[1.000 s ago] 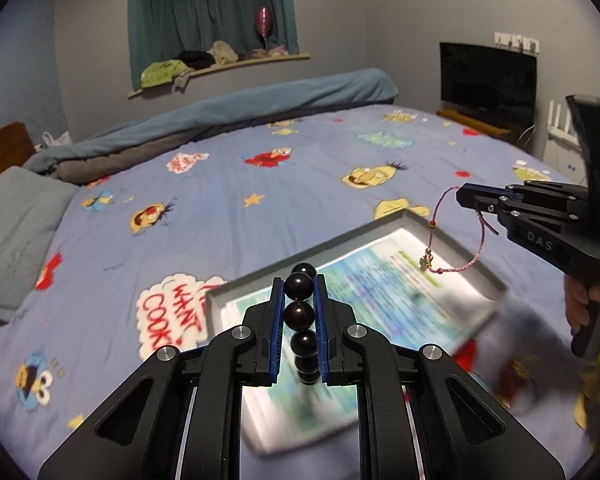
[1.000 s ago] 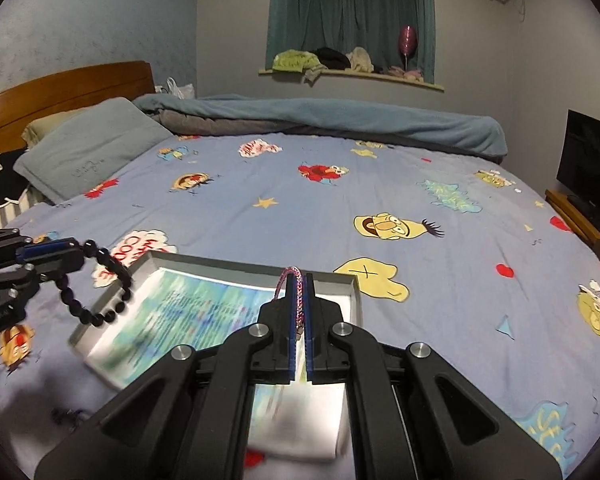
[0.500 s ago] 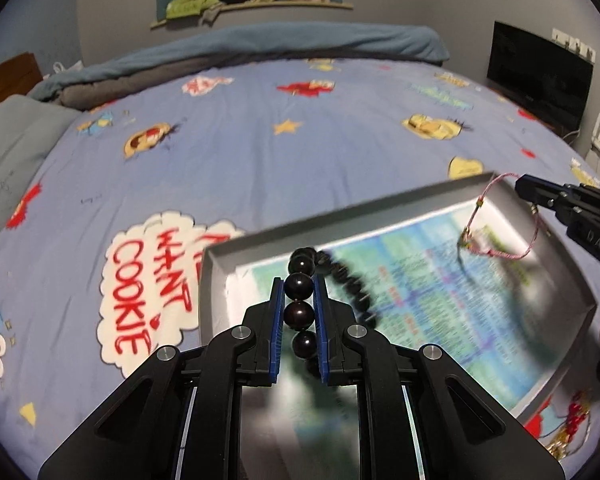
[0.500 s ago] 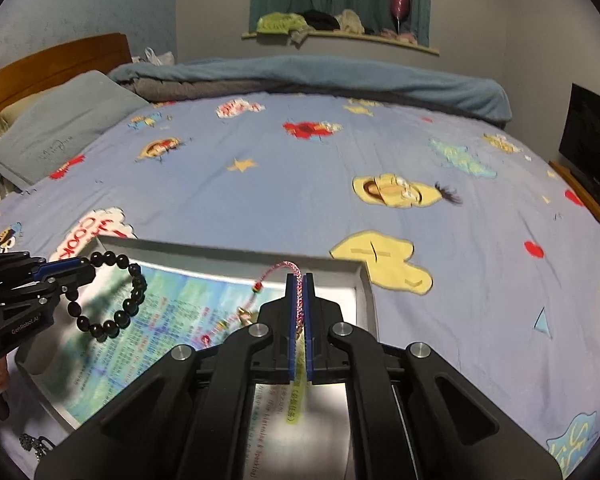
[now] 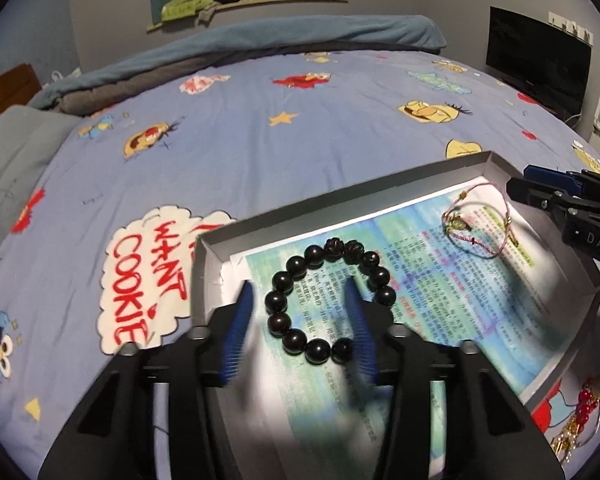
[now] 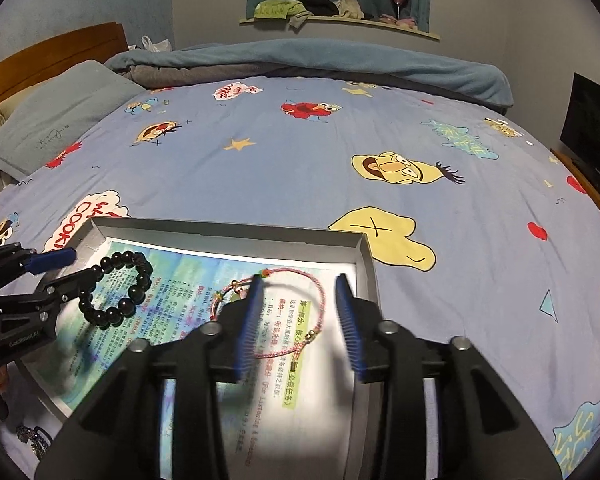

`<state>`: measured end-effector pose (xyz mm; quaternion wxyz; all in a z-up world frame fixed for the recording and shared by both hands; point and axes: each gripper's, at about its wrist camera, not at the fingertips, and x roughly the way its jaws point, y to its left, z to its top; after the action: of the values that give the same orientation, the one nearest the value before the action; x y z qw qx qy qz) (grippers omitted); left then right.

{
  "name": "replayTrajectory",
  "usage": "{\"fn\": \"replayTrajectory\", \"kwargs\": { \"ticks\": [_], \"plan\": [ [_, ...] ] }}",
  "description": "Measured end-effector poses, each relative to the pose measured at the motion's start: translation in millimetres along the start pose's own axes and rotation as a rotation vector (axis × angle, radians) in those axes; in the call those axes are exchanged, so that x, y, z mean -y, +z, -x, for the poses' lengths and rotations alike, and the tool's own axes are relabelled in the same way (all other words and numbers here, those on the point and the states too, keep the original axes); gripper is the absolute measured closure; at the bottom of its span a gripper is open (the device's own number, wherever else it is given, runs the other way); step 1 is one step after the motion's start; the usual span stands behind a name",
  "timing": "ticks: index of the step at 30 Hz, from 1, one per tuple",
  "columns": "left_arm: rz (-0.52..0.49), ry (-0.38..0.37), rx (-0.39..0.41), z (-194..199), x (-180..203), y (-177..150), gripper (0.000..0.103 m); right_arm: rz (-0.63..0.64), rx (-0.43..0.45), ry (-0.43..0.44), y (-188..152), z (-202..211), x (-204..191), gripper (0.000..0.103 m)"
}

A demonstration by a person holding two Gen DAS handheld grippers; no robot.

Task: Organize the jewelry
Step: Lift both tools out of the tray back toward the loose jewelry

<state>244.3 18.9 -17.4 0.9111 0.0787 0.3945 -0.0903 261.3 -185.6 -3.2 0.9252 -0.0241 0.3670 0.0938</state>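
Left wrist view: my left hand-held gripper point(image 5: 300, 320) is spread wide w/ nothing in it. The black bead bracelet point(image 5: 329, 300) lies flat on the printed sheet in the grey tray point(image 5: 208, 272), between the fingers. Pink string bracelet point(image 5: 480, 228) lies near the tray's far right corner.

Right wrist view: my right hand-held gripper point(image 6: 300, 316) is wide too, empty; the string bracelet point(image 6: 288, 312) lies on the sheet between its fingers. Tray sits on the bed point(image 6: 300, 160).

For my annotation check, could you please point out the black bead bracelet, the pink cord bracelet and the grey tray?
black bead bracelet point(image 5: 329, 301), left wrist view, loop's centre.
pink cord bracelet point(image 6: 321, 292), right wrist view, cord's right side.
grey tray point(image 6: 228, 229), right wrist view, far wall.
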Motion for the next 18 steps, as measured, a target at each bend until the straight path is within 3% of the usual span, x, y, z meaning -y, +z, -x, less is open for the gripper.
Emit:
{"fn": "replayTrajectory", "kwargs": {
  "ticks": [1,3,6,9,18],
  "plan": [
    [0.000,0.009,0.012,5.2,0.3,-0.1,0.037,-0.006,0.001,0.002,-0.1,2.9,0.5,0.048],
    [0.005,0.014,0.035,17.7,-0.1,-1.1,0.028,-0.020,0.008,-0.002,-0.8,10.3,1.4,0.021],
    [0.019,0.040,0.067,37.1,-2.2,-3.8,0.012,-0.053,0.027,0.006,-4.3,30.2,3.7,0.009],
    [0.034,0.068,0.096,55.4,-3.4,-6.8,0.008,-0.067,0.030,0.010,-6.8,46.9,4.0,0.006],
    [0.064,0.049,0.137,117.3,0.5,-25.4,0.007,-0.073,0.067,0.040,-22.0,111.1,-3.5,0.006]
  ]
}}
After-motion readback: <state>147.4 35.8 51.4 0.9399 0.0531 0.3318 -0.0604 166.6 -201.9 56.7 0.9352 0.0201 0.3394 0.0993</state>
